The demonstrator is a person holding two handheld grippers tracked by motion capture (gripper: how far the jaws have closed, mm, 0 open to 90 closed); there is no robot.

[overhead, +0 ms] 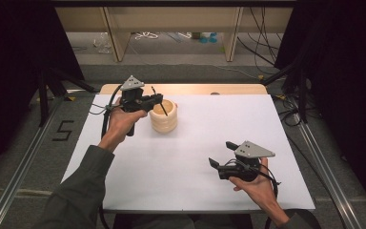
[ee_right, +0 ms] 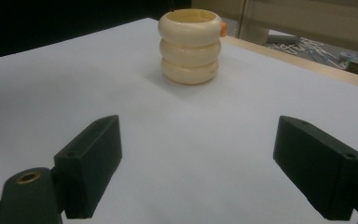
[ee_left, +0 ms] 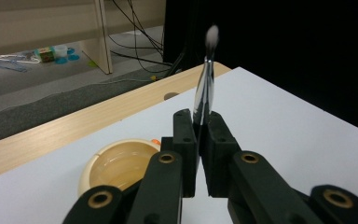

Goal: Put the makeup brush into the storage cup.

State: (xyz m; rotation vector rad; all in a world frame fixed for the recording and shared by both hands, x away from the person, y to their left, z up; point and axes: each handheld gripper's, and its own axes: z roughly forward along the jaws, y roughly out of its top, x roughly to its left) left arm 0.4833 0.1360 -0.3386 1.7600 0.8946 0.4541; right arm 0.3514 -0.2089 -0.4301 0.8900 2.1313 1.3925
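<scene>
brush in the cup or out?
Out. The left gripper holds the brush clamped above the cup, bristles up; the lower end's depth is unclear.

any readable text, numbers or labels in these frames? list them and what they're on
"5": a black numeral on the grey floor left of the white table top, high view.
Small colourful box on the floor in the left gripper view: any print is too small and blurred to read.
Cream ribbed holder: no markings visible.
</scene>
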